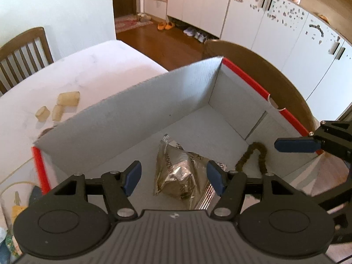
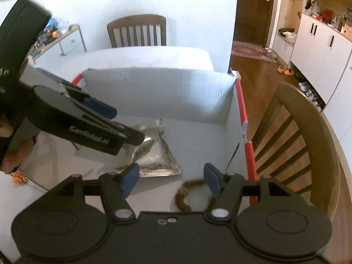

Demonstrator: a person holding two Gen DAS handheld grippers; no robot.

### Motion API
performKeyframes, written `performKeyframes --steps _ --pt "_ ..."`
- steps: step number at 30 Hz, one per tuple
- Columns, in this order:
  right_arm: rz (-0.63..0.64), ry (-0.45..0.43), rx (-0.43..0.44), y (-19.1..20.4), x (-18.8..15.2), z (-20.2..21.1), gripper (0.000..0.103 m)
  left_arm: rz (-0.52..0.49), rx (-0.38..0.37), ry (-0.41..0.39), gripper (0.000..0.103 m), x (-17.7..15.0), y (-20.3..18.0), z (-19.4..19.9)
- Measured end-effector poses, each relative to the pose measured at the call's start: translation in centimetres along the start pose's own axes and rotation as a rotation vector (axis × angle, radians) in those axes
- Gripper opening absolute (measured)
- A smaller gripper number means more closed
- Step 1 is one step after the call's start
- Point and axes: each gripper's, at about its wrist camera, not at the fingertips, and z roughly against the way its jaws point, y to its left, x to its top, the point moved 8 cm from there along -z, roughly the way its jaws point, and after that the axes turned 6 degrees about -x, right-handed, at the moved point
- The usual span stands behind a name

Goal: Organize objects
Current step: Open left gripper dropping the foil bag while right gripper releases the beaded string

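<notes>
Both the left gripper [image 1: 173, 179] and right gripper [image 2: 171, 181] hang open and empty over the white cardboard box [image 1: 132, 118]. A crinkled foil packet [image 1: 182, 173] and a fuzzy brown hair tie [image 2: 191, 195] lie on its floor. The pale blocks [image 1: 59, 105] left on the table, possibly soap, look slick and could slip from the pads.

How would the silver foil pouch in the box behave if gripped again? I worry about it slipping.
The silver foil pouch is glossy, so it probably slides against smooth pads. It looks puffed and creased, so it likely gives and crinkles rather than staying stiff. Its flat sealed edges suggest it won't roll.
</notes>
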Motion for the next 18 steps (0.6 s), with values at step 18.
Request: performKeyframes --steps 18 --pt "-0.079 -0.124 0.006 2.6 0.7 6.9 0.082 -0.015 -0.071 -0.177 0.069 -1.9 0.1 10.0"
